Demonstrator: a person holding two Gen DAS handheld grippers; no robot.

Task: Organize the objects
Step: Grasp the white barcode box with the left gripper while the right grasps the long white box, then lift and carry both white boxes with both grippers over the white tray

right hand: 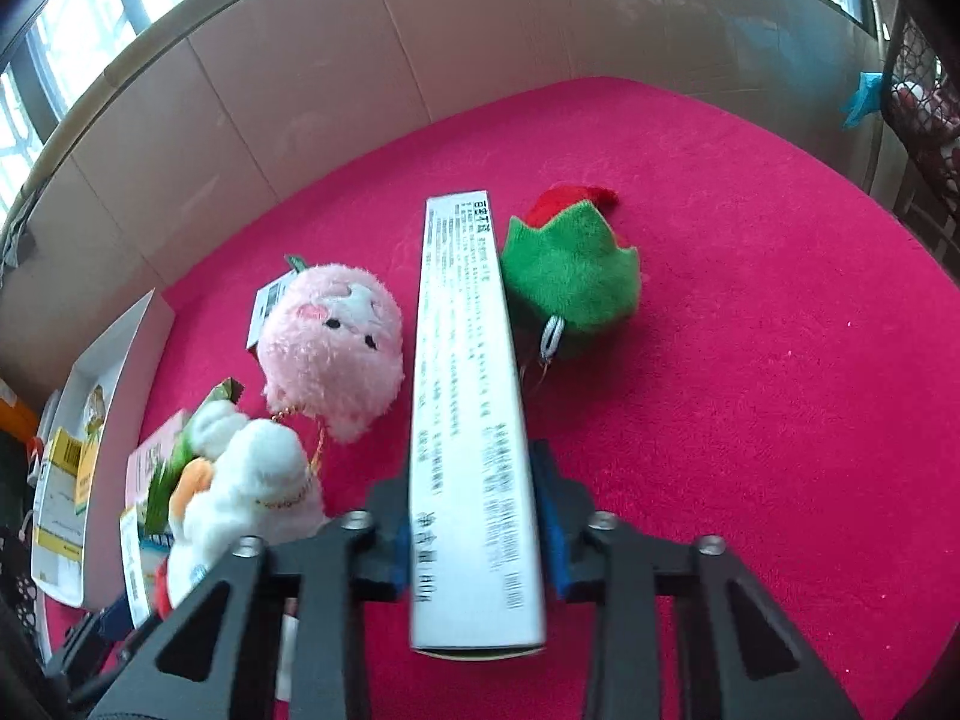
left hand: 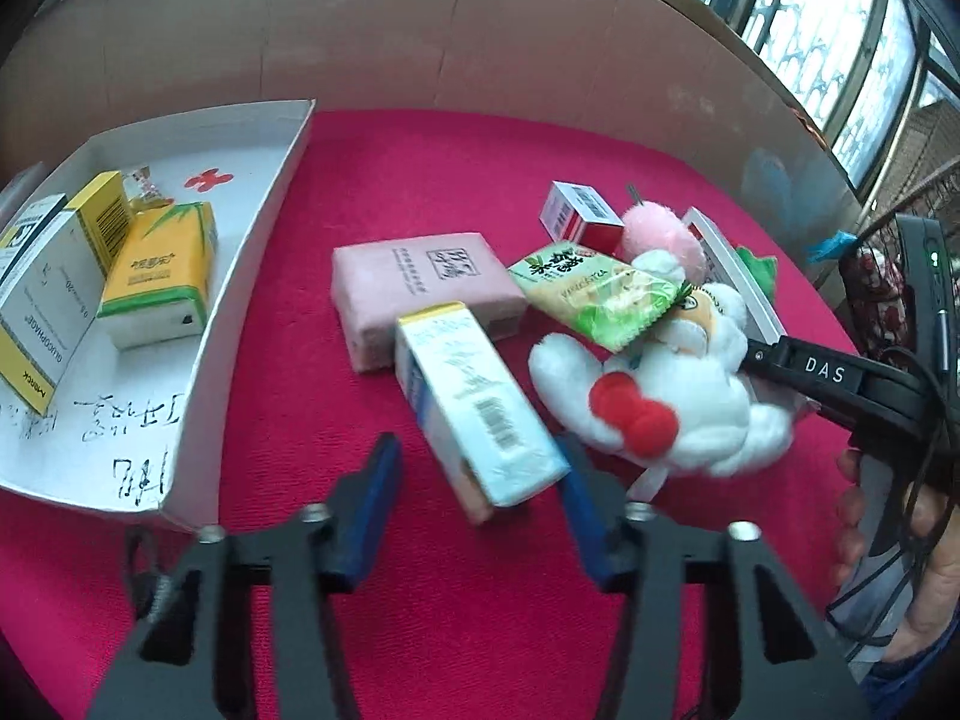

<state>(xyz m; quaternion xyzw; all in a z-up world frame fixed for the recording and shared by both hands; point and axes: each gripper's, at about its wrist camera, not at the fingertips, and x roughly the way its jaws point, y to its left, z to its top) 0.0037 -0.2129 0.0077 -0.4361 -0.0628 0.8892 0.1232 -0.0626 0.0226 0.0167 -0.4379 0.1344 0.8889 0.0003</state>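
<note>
My left gripper [left hand: 480, 468] is open, its blue pads on either side of the near end of a white and blue medicine box [left hand: 474, 396], which lies tilted on the red cloth. My right gripper [right hand: 474, 516] is shut on a long white box [right hand: 465, 396] printed with small text; the same box shows in the left wrist view [left hand: 735, 273] behind the toys. A white plush with a red bow [left hand: 666, 396] lies right of the blue box. A pink plush [right hand: 336, 348] and a green and red plush [right hand: 570, 276] flank the long box.
A white tray [left hand: 240, 276] at the left holds yellow and white medicine boxes [left hand: 159, 276]. A pink packet [left hand: 420, 288], a green snack packet [left hand: 594, 294] and a red and white box [left hand: 579, 216] lie on the cloth. A beige wall stands behind.
</note>
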